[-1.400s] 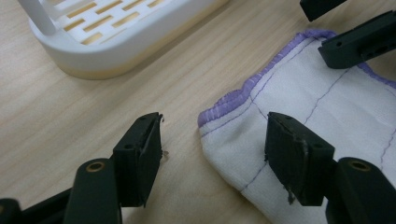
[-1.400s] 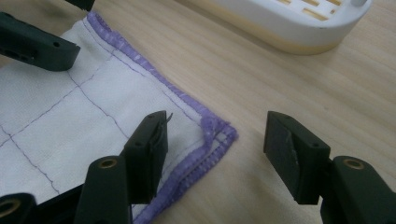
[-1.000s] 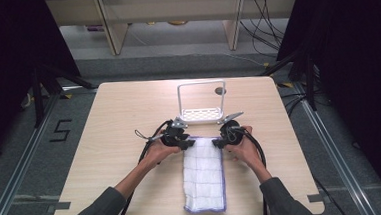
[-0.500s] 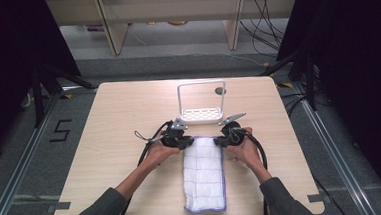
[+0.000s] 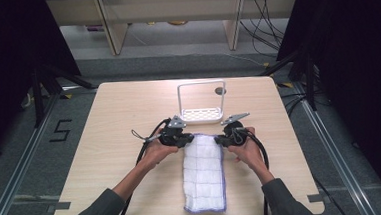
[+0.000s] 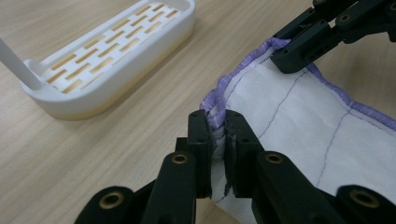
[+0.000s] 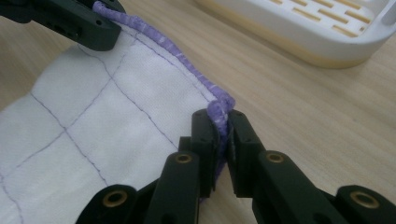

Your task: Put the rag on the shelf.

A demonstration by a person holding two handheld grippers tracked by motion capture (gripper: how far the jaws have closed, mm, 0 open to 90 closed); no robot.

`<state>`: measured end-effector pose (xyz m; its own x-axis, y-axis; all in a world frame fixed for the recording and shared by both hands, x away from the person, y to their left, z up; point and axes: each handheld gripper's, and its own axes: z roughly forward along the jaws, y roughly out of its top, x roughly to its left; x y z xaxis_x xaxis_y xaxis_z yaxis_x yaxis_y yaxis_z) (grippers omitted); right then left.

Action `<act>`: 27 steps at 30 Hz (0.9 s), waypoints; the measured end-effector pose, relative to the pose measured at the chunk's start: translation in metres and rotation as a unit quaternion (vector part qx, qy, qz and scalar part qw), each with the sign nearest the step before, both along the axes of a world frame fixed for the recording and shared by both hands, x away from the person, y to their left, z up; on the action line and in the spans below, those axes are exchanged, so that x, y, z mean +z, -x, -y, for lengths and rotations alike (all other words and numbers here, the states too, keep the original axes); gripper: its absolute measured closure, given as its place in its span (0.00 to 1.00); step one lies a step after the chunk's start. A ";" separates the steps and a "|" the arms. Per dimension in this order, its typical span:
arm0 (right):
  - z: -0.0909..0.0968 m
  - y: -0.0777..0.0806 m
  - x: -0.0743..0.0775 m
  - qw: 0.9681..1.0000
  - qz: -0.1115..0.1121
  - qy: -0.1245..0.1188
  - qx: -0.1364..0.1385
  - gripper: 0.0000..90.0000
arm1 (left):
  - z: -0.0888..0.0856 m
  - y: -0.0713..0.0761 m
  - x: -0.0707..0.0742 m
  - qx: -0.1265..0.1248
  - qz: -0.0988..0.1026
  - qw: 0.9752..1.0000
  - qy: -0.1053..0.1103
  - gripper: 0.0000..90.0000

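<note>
**Both jaws clamped on the far corners of the cloth**

The white cloth [image 5: 203, 172] with its purple hem and thin quilted grid lay flat on the tabletop [image 5: 109, 122], in the lower middle of the high view. Its long axis ran from the person's edge of the table up toward the centre, and its far short edge sat just below the two grippers.

That far edge was the part in hand. The left gripper [image 5: 183, 138] had its jaws closed on the cloth's upper-left corner; in the left gripper view the purple hem was bunched and pinched between the two black jaws [image 6: 217, 135]. The right gripper [image 5: 221, 138] had done the same at the upper-right corner, with the hem folded upright between its jaws [image 7: 219, 135]. Both pairs had just been closing, and cloth was plainly held in each. Each corner lay straight ahead of its own jaws, so neither hand was the nearer; the cloth stretched away from them toward the bottom of the frame. Judging from this, a lift or a fold along the long axis would draw the cloth evenly.

Just beyond the grippers, toward the upper middle, stood a white slotted rack [image 5: 202, 115] with a tall hoop frame. Its tray held nothing that I could see.
</note>
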<state>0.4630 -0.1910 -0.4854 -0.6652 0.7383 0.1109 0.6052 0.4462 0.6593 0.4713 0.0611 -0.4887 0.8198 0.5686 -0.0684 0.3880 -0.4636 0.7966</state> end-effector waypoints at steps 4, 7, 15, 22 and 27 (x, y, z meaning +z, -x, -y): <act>0.000 0.007 0.011 1.000 0.012 -0.007 0.006 0.92 | -0.002 0.007 0.010 0.000 0.005 1.000 0.003 0.91; 0.000 0.012 0.020 1.000 0.024 -0.010 0.010 0.93 | -0.002 0.015 0.021 0.002 0.010 1.000 0.011 0.91; 0.004 0.029 0.046 0.999 0.039 -0.026 0.017 0.93 | -0.009 0.030 0.045 -0.012 0.019 0.999 0.033 0.91; 0.004 0.047 0.069 0.998 0.044 -0.043 0.030 0.93 | -0.018 0.042 0.064 -0.034 0.021 0.998 0.045 0.91; 0.001 0.058 0.087 0.996 0.056 -0.051 0.044 0.93 | -0.023 0.050 0.083 -0.041 0.029 0.998 0.038 0.91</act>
<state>0.4050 -0.1918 -0.3984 -0.7397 0.6650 0.1033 0.4867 0.4226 0.7646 0.4214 0.0837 -0.4059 0.8670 0.4948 -0.0586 0.3028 -0.4299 0.8506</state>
